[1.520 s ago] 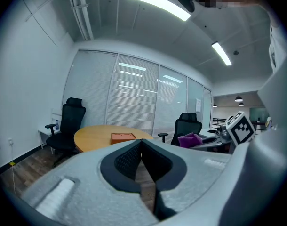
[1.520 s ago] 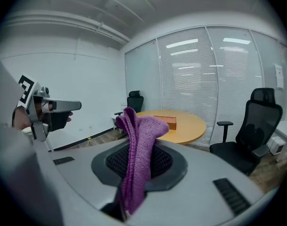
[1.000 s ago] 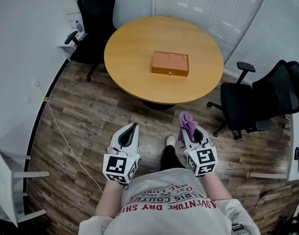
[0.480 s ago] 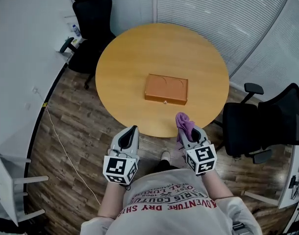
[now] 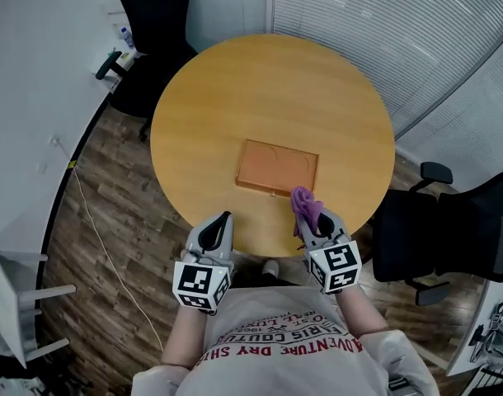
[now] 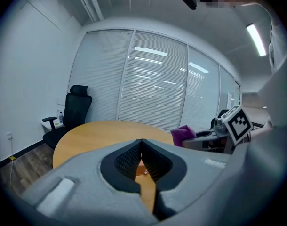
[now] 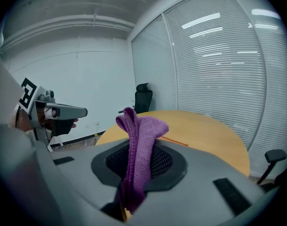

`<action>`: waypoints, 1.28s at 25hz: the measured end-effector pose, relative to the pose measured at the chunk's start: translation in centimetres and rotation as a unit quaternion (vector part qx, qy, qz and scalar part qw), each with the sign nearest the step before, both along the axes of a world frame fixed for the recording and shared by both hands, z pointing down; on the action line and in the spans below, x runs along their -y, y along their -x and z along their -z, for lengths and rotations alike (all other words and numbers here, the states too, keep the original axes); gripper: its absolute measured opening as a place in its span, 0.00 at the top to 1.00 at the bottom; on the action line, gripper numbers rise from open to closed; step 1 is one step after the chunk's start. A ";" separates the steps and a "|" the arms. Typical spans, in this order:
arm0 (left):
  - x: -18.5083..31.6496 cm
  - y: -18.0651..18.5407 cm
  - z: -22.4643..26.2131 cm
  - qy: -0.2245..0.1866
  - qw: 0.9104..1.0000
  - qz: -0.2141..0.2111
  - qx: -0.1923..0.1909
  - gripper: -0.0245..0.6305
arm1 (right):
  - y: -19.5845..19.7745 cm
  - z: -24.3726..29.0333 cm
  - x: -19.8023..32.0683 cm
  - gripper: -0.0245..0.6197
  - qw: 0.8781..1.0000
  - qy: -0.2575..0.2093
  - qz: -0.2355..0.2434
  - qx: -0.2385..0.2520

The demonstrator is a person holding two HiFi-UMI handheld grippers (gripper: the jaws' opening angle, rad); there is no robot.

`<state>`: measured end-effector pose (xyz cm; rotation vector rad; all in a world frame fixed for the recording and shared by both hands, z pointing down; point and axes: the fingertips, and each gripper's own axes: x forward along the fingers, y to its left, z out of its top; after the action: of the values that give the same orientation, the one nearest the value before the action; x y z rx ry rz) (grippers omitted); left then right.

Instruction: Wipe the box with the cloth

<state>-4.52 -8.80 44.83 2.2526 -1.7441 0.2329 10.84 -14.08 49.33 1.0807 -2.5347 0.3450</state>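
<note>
Right gripper (image 5: pixel 311 221): pinches the one purple cloth (image 5: pixel 303 202)
Left gripper (image 5: pixel 221 219): jaws pressed together, nothing between them
Box (image 5: pixel 276 167): one, on the table (image 5: pixel 235 81)
Shirt (image 5: pixel 284 345): upside-down print includes "ADVENTURE"

floor (image 5: pixel 111 221): wood planks | table (image 5: pixel 235 89): round, wooden | chairs (image 5: pixel 157 27): black, near table | blinds (image 5: pixel 383 23): white | wall (image 5: pixel 37 64): white

In your left gripper (image 6: pixel 141 142) view, the closed fingers (image 6: pixel 124 161) hide nearly all of the box (image 6: pixel 140 167); only a sliver shows between them. In your head view, the cloth (image 5: pixel 303 205) covers the box's near right corner, and the picture's right edge cuts off the chair (image 5: pixel 466 238).
</note>
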 end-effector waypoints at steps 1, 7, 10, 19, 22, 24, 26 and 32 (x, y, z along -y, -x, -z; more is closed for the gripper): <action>0.6 0.5 -0.1 0.001 1.000 0.001 0.000 0.95 | 0.4 0.0 0.7 0.84 1.000 0.001 0.000 -0.001; 4.7 3.8 0.8 -0.008 1.000 -0.012 -0.002 0.95 | 3.1 0.7 5.5 0.84 0.999 0.010 -0.026 -0.018; 7.3 5.1 1.3 -0.015 0.999 -0.032 -0.001 0.95 | 4.9 1.1 7.7 0.84 0.999 0.004 -0.029 -0.035; 13.9 8.9 2.2 -0.020 0.997 -0.068 -0.008 0.95 | 9.8 -1.8 13.6 0.84 0.994 0.013 -0.011 -0.111; 15.1 10.1 1.2 -0.007 0.998 -0.068 -0.012 0.95 | 11.3 -3.7 15.2 0.84 0.990 0.024 0.007 -0.142; 15.8 10.7 0.4 0.001 0.998 -0.068 -0.016 0.95 | 12.1 -5.2 16.3 0.84 0.986 0.028 0.014 -0.162; 16.3 11.2 -0.2 0.007 0.997 -0.071 -0.017 0.95 | 12.9 -6.6 17.3 0.84 0.982 0.033 0.022 -0.182; 17.4 12.3 -1.4 0.020 0.996 -0.085 -0.017 0.95 | 14.3 -10.3 19.3 0.84 0.970 0.045 0.039 -0.237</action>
<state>-16.86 -26.24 46.26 2.3622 -1.5192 0.2613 -3.49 -33.36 59.62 0.8997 -2.1062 0.1526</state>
